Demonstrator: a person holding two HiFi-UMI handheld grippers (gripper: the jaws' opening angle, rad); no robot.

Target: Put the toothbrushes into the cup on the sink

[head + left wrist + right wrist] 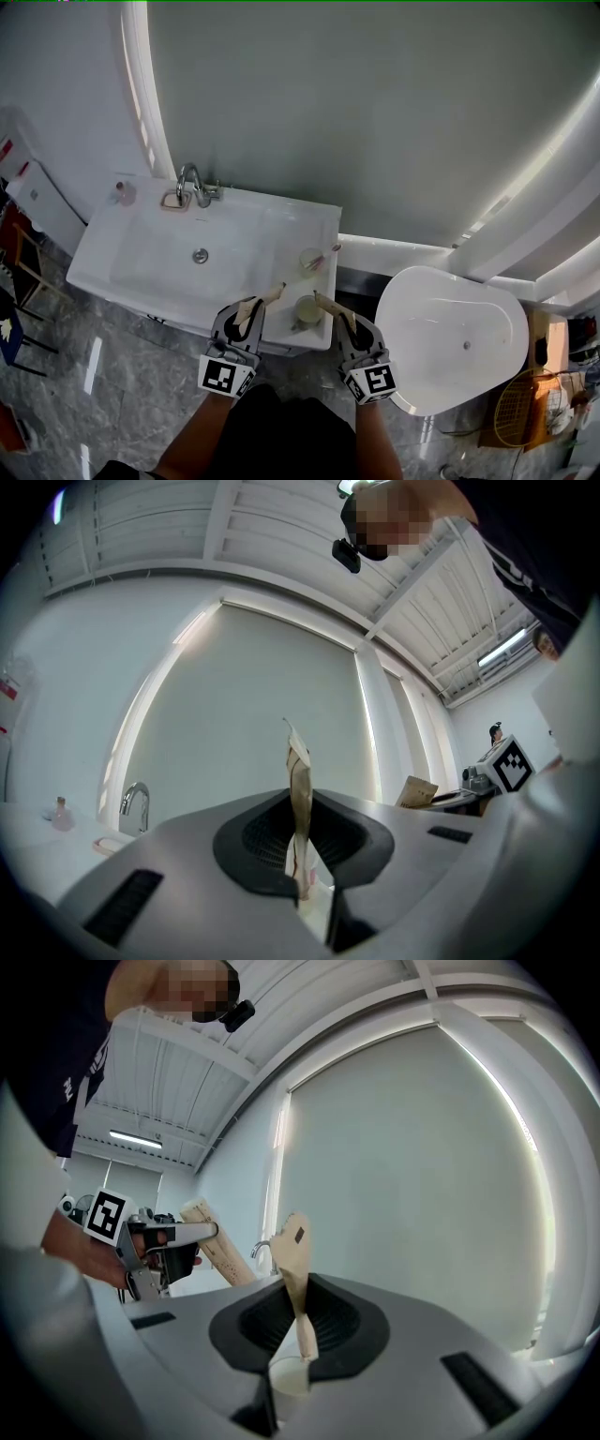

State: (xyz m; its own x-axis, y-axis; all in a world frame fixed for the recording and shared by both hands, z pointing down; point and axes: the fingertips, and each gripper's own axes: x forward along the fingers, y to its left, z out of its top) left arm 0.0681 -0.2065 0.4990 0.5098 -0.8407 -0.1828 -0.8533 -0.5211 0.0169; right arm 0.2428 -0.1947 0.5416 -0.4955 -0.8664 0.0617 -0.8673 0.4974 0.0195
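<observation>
Flanking the cup [307,310] on the sink [101,247] surface, the left gripper [254,307] clamped the left toothbrush [298,799] and the right gripper [341,319] the right toothbrush [295,1269], both angled inward, presumably for dropping in.

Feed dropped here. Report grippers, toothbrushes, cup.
Left gripper shut on a toothbrush. Right gripper shut on another toothbrush. Cup on sink between them, neither brush in. Nothing blocking.

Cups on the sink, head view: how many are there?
2. The front cup stands near the front edge of the sink, at its right end. The back cup stands just behind it, nearer the wall. No others show.
</observation>
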